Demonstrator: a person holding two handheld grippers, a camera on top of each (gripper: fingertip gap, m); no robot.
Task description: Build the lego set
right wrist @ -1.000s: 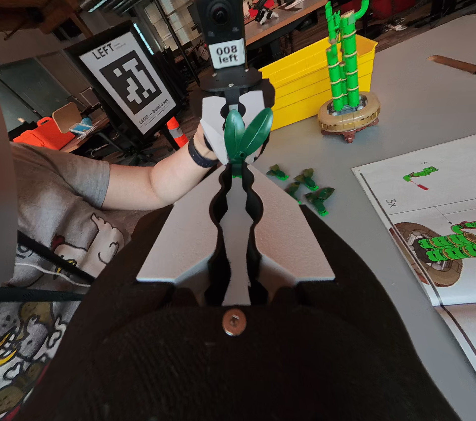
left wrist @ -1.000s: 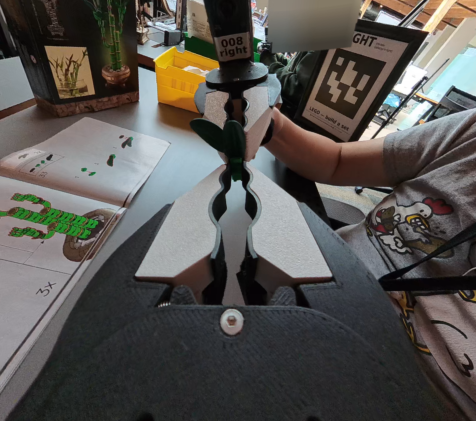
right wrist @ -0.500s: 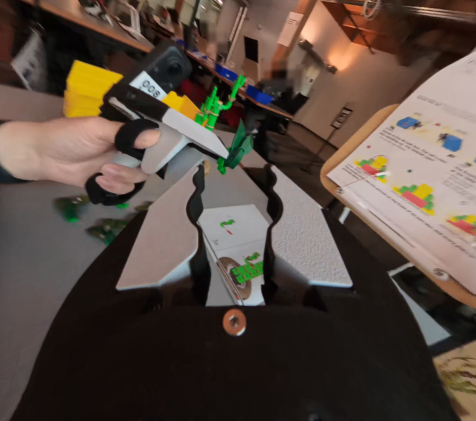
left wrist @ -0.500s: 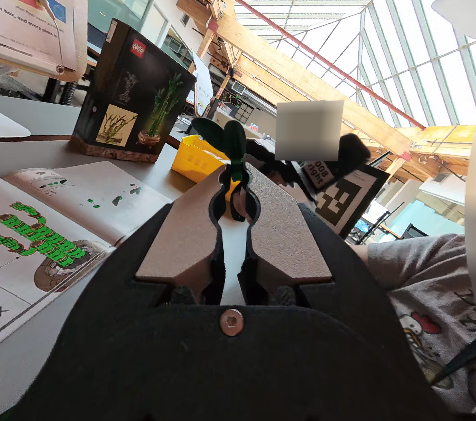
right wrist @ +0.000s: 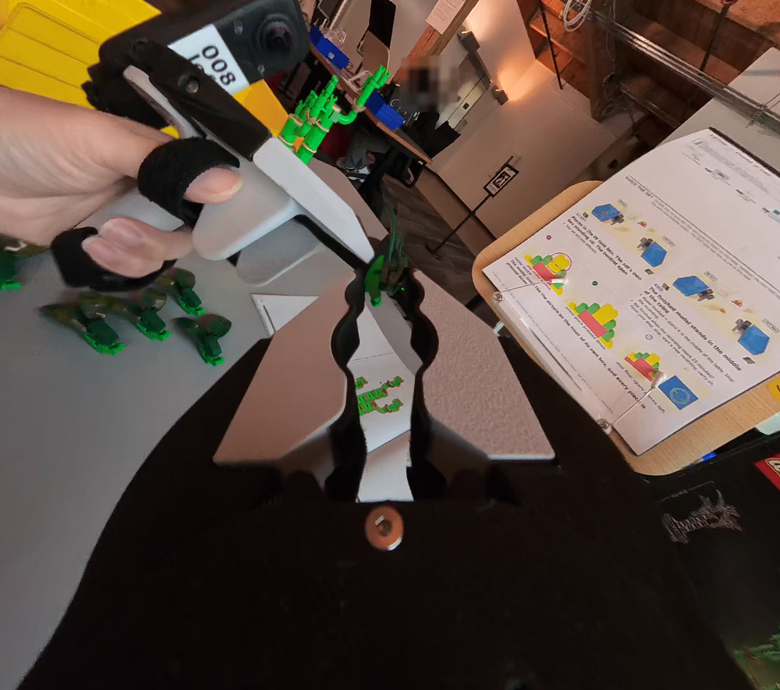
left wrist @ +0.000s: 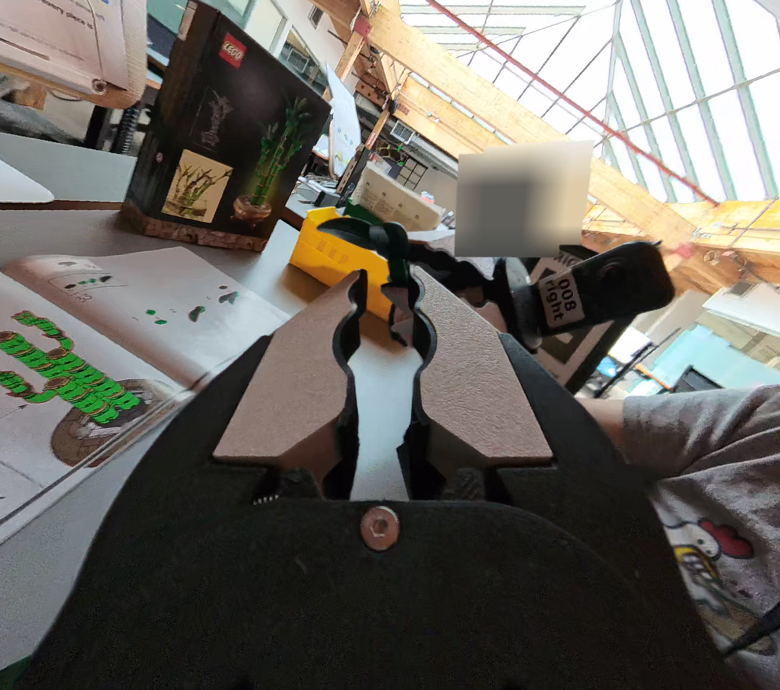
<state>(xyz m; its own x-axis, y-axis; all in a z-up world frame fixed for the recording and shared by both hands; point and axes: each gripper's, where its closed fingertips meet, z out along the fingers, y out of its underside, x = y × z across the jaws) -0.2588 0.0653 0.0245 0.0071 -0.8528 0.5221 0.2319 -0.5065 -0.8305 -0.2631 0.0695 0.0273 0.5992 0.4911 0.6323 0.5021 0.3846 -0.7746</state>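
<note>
A dark green leaf piece (left wrist: pixel 380 237) sits at my fingertips in both views (right wrist: pixel 377 275). My left gripper (left wrist: pixel 387 279) is open, its jaws a little apart, and the stem lies beside its right finger. My right gripper (right wrist: pixel 386 283) is closed around the leaf piece, and one of its fingertips (left wrist: pixel 396 300) shows between the left fingers. The left gripper's upper finger (right wrist: pixel 312 201) points in from the left and its tip touches the leaf. The bright green bamboo model (right wrist: pixel 320 121) stands behind it. Several loose leaf pieces (right wrist: pixel 143 319) lie on the grey table.
The open instruction booklet (left wrist: pixel 105 332) lies on the table and shows under my right gripper (right wrist: pixel 380 387). A yellow bin (left wrist: pixel 333 256) and the dark set box (left wrist: pixel 219 146) stand behind. An instruction sheet on a wooden board (right wrist: pixel 633 289) stands to the right. A hand (right wrist: pixel 63 171) holds the left gripper. Only a small space, under 4 cm, lies between the two pairs of fingers.
A second ago both grippers held the leaf piece. The right one let go and swung aside. Now it has closed back around the leaf, and the left gripper's jaws have parted.
</note>
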